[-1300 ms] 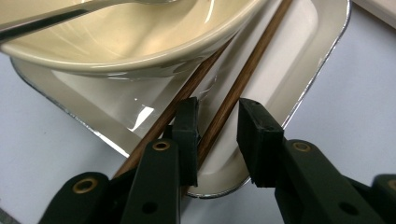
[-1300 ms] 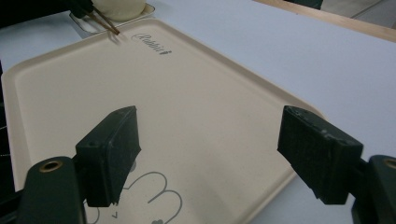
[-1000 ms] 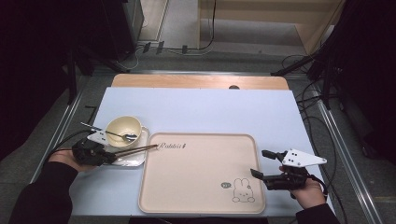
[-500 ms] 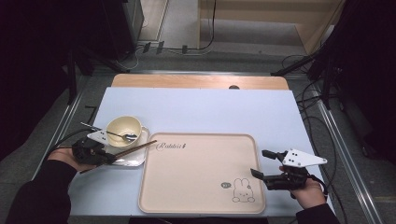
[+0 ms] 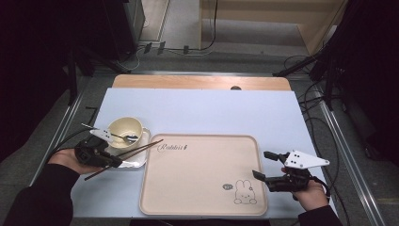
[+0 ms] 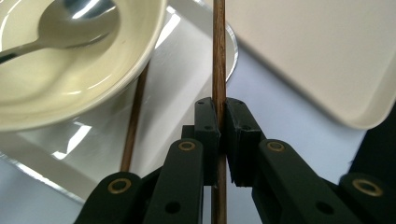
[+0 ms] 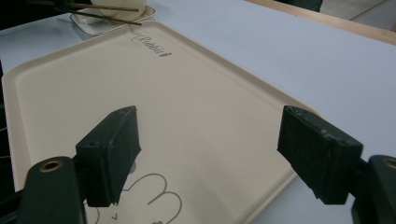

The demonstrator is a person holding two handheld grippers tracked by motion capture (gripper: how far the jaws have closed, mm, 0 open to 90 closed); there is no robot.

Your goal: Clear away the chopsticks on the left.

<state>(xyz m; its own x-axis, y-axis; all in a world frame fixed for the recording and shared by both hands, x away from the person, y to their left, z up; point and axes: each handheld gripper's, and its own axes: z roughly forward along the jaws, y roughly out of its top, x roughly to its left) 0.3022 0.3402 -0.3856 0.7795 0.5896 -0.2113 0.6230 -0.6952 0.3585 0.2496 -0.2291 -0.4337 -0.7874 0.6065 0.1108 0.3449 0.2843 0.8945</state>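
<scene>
One chopstick [image 6: 219,70] clamped between left gripper [image 6: 219,128] pads, lifted over small clear tray [image 5: 134,162]; second chopstick [image 6: 135,112] lying on it beside bowl [image 5: 124,131]. Right gripper [image 7: 210,154] wide open, idle, over beige tray [image 5: 202,176]. Next, probably: carry across, lower level, release gently.

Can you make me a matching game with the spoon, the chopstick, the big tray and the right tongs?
Things:
1. spoon
2. chopstick
3. beige tray
4. right tongs

Places or states:
A. wide open, holding nothing
B. lying in the cream bowl
C. pinched in the left tongs
D. flat on the table, with a rabbit drawing in one corner

Right pairs: 1-B, 2-C, 3-D, 4-A
</scene>
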